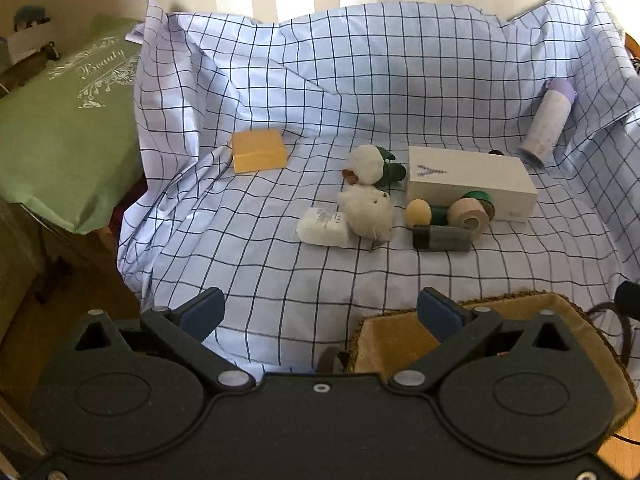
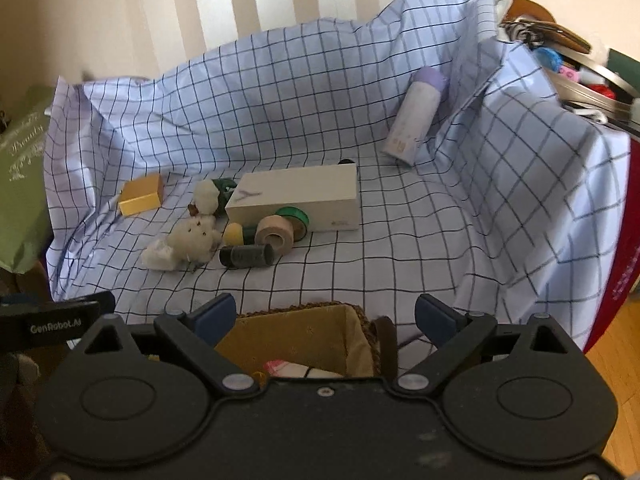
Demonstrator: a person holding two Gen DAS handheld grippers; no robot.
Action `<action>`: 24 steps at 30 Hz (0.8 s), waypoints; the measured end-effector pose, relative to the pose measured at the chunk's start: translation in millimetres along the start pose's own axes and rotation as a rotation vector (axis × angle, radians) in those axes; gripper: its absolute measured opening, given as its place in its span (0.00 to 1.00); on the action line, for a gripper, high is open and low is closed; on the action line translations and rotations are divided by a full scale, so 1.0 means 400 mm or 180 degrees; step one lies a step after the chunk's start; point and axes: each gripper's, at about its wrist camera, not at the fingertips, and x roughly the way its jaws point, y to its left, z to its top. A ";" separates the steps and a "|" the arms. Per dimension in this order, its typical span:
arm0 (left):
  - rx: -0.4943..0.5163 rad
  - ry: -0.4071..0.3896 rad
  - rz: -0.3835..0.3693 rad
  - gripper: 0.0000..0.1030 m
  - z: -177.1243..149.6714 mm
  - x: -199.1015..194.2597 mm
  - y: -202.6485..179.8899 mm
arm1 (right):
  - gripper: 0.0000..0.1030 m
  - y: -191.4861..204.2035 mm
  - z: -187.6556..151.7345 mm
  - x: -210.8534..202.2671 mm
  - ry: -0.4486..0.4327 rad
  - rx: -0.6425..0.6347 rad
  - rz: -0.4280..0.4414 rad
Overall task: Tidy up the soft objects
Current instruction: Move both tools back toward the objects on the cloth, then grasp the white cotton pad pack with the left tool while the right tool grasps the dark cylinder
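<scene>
Two hand-held grippers, my left (image 1: 318, 312) and right (image 2: 325, 316), hang wide open and empty above the lined basket (image 2: 296, 332). White plush toys (image 1: 366, 210) lie mid-tabletop on the checked cloth (image 1: 360, 92), touching a white box (image 1: 468, 182).

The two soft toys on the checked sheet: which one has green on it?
The farther toy, beside the white box, has a green part. The nearer fluffy toy, against the white packet, is cream all over.
</scene>
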 end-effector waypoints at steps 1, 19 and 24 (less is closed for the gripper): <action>0.0008 0.0008 0.0005 0.96 0.005 0.010 0.000 | 0.94 0.002 0.006 0.010 0.0013 -0.0019 0.0004; 0.0315 0.0340 -0.0070 0.96 0.077 0.299 0.014 | 0.94 0.082 0.089 0.224 0.0363 0.0010 0.0072; 0.0410 0.0376 -0.0063 0.96 0.092 0.364 0.017 | 0.93 0.119 0.097 0.286 0.0462 0.0016 0.0057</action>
